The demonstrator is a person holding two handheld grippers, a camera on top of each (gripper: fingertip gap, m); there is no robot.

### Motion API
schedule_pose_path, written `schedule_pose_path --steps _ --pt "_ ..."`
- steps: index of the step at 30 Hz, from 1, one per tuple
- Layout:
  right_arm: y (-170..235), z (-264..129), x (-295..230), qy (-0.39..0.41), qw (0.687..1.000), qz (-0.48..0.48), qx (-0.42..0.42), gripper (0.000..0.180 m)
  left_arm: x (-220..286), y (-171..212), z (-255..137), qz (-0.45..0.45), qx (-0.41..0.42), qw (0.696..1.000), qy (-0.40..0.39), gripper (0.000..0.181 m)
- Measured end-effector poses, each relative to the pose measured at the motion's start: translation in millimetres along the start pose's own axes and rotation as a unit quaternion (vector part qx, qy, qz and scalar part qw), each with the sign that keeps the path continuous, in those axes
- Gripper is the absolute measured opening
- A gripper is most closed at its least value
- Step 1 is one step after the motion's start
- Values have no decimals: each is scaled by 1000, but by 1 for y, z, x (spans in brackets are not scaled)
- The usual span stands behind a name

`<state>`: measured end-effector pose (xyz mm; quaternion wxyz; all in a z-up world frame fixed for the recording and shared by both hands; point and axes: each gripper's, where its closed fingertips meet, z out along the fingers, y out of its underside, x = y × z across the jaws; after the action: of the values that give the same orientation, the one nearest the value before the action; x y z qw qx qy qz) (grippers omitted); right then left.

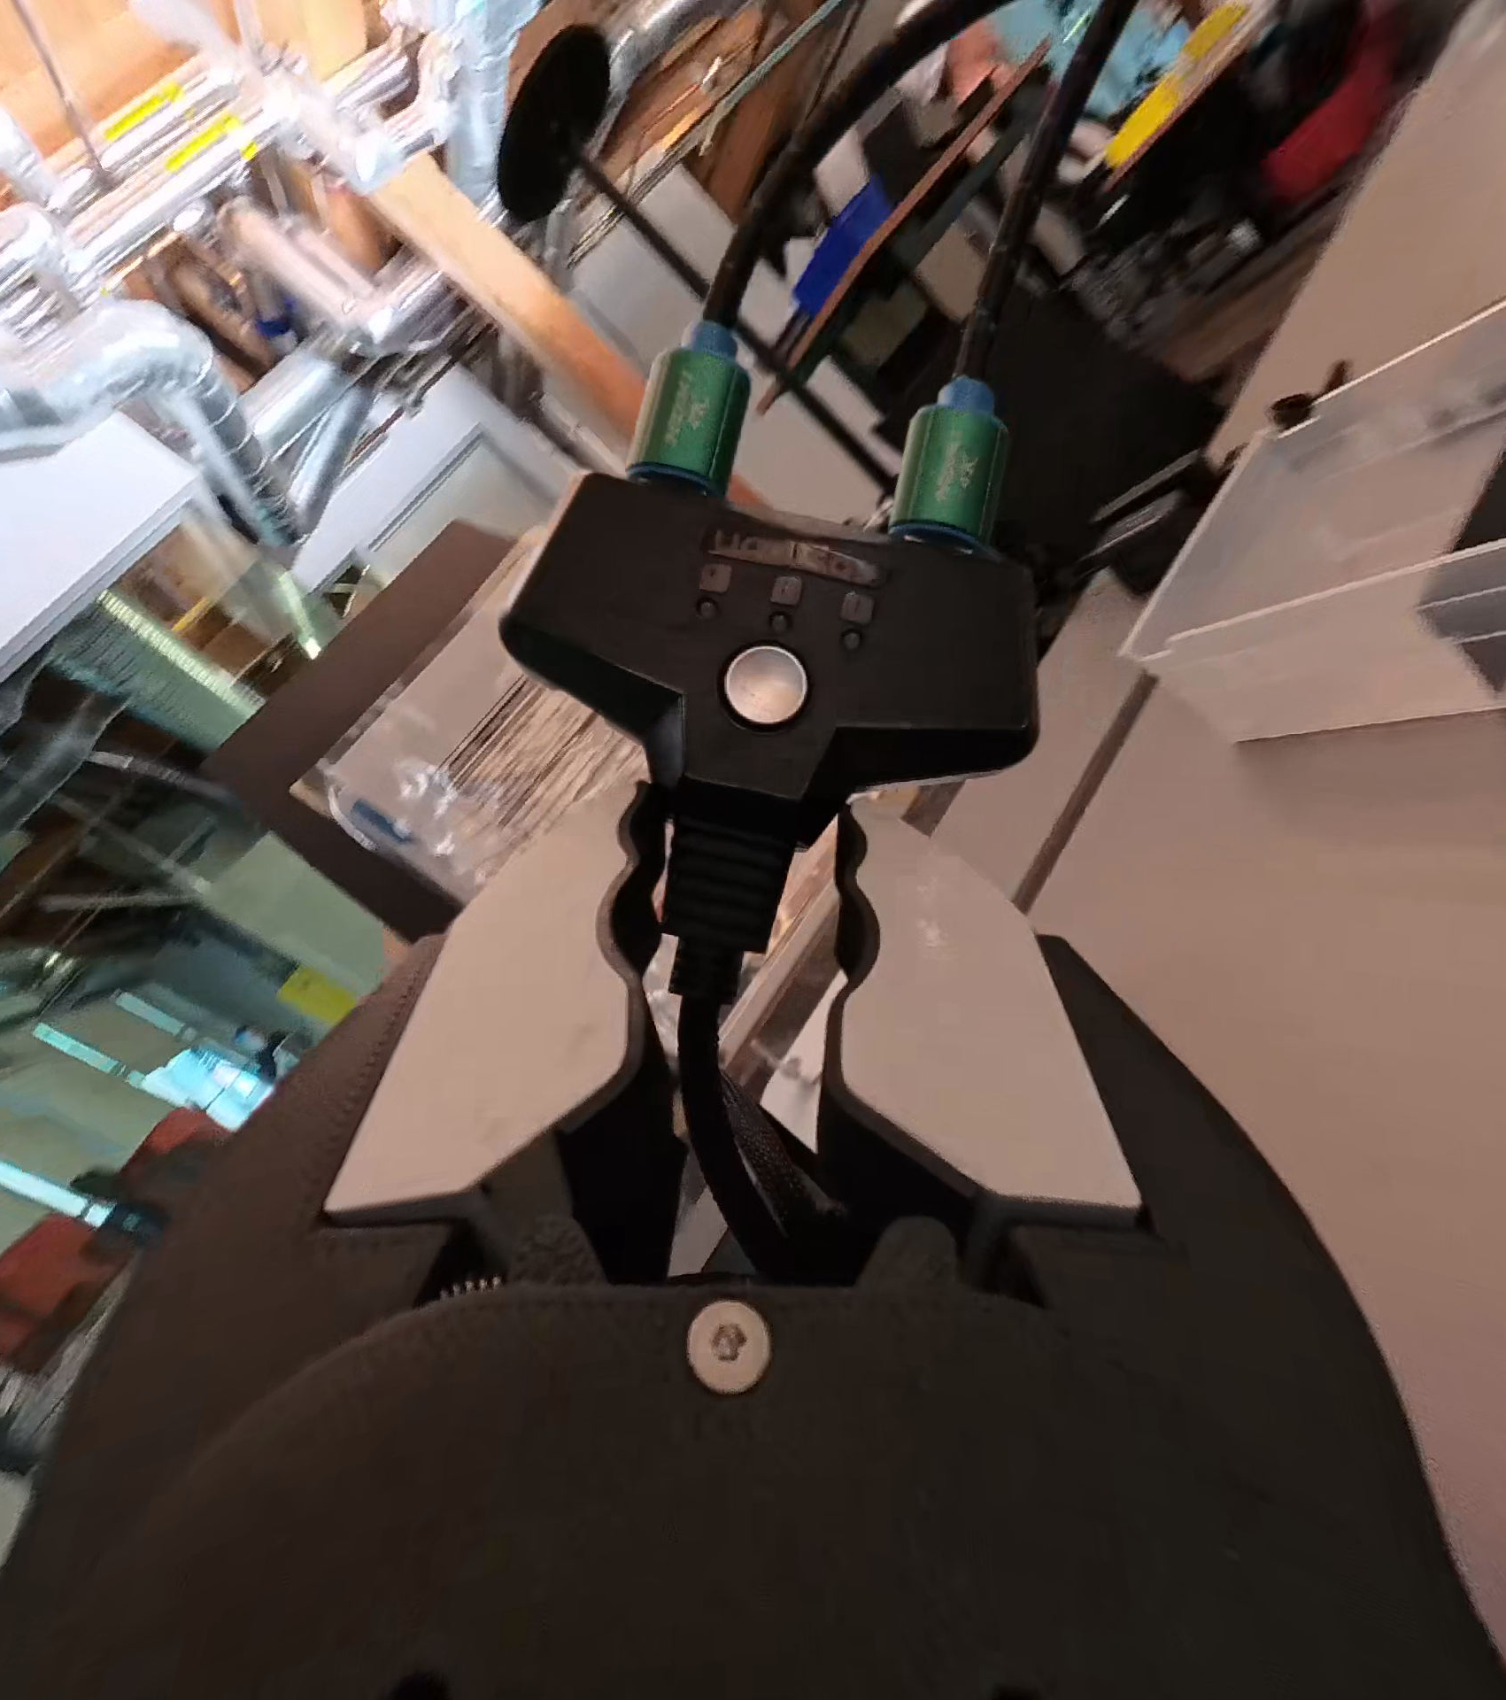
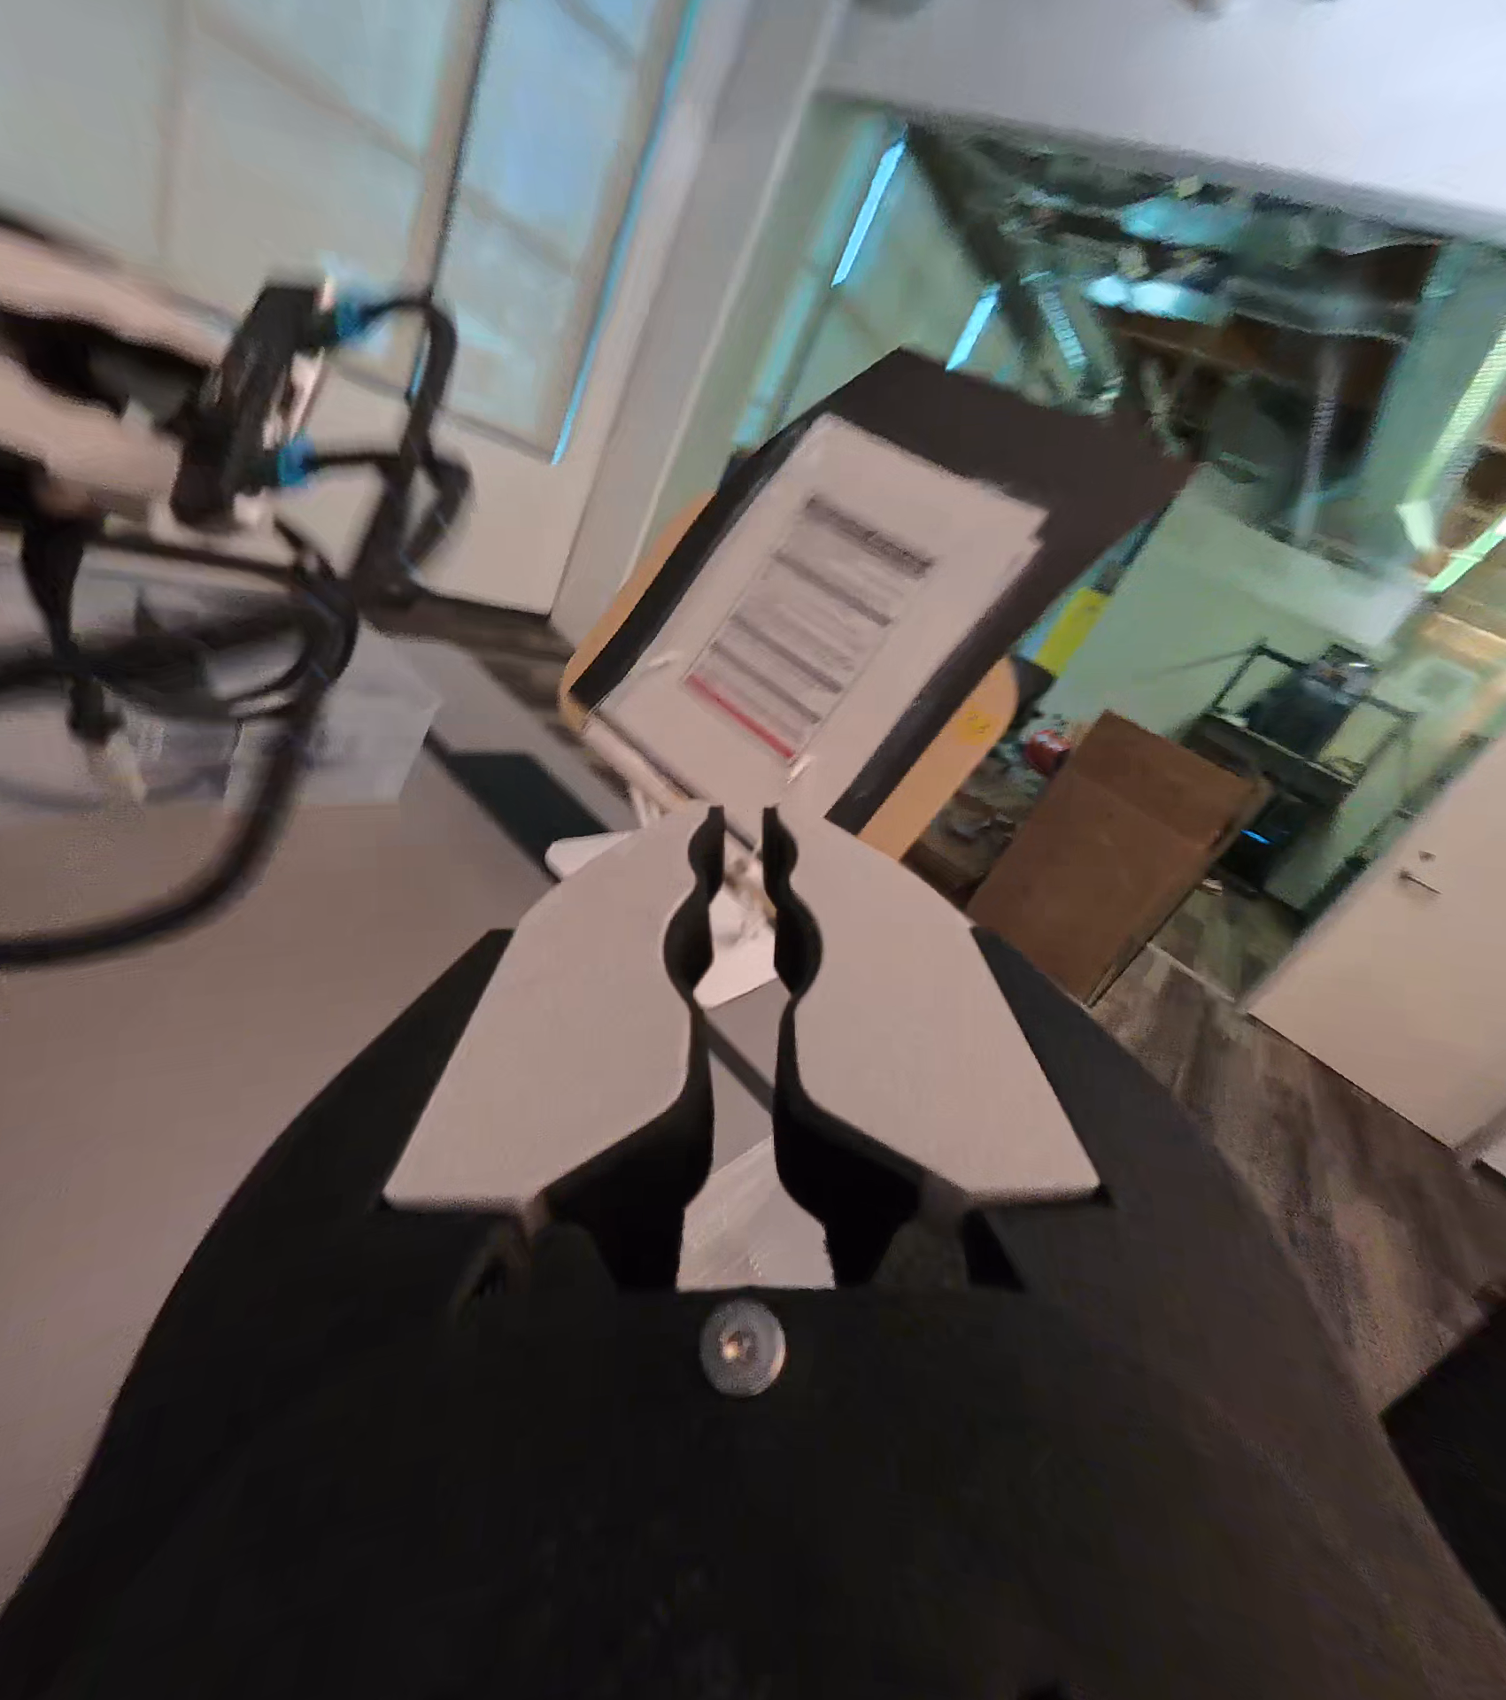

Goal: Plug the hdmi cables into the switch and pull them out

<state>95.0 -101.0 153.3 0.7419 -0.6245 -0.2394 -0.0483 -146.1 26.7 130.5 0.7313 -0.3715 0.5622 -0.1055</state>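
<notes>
The right claw (image 2: 741, 832), nearly closed and empty, hangs above the grey table (image 2: 87, 1058).

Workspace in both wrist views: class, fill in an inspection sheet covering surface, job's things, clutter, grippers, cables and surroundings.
Surface: pale grey table.
Job's things: black switch held up, two green plugs seated in it.
Clutter: clear acrylic boxes; a clear bin under the cable pile.
Grippers: left gripper has its jaws around the switch's ribbed cable collar; right gripper holds nothing, jaws nearly closed.
Cables: black cable loops on the table.
Surroundings: blurred shelving, ducting, cardboard.
</notes>
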Motion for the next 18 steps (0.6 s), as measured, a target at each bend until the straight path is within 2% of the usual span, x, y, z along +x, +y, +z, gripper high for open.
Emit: schedule_pose_path --steps 2,4,7,9,10,12,13,16,18 --pt "-34 -13 5 56 998 -8 28 12 -2 5 4 -6 -20 1000 -17 35" --pt "-71 -13 -23 69 993 -76 56 19 0 10 10 -21 -40 999 -21 35" --pt "-99 19 -98 20 980 -187 62 29 7 14 16 -39 -55 998 -14 35" --pt "-92 51 -149 -12 961 -274 43 47 14 16 19 -46 -63 997 1 35" --pt "-81 66 -166 -6 936 -352 24 55 17 16 20 -52 -68 996 7 35" --pt "-55 93 -175 47 870 -491 -21 57 25 16 22 -73 -78 994 32 35" --pt "-43 105 -175 62 851 -520 -35 64 28 16 22 -87 -83 992 41 35" --pt "-8 129 -175 56 834 -546 -65 69 37 16 24 -124 -100 985 71 34" --pt "-1 137 -168 92 809 -577 -69 73 46 16 25 -144 -112 979 92 34"
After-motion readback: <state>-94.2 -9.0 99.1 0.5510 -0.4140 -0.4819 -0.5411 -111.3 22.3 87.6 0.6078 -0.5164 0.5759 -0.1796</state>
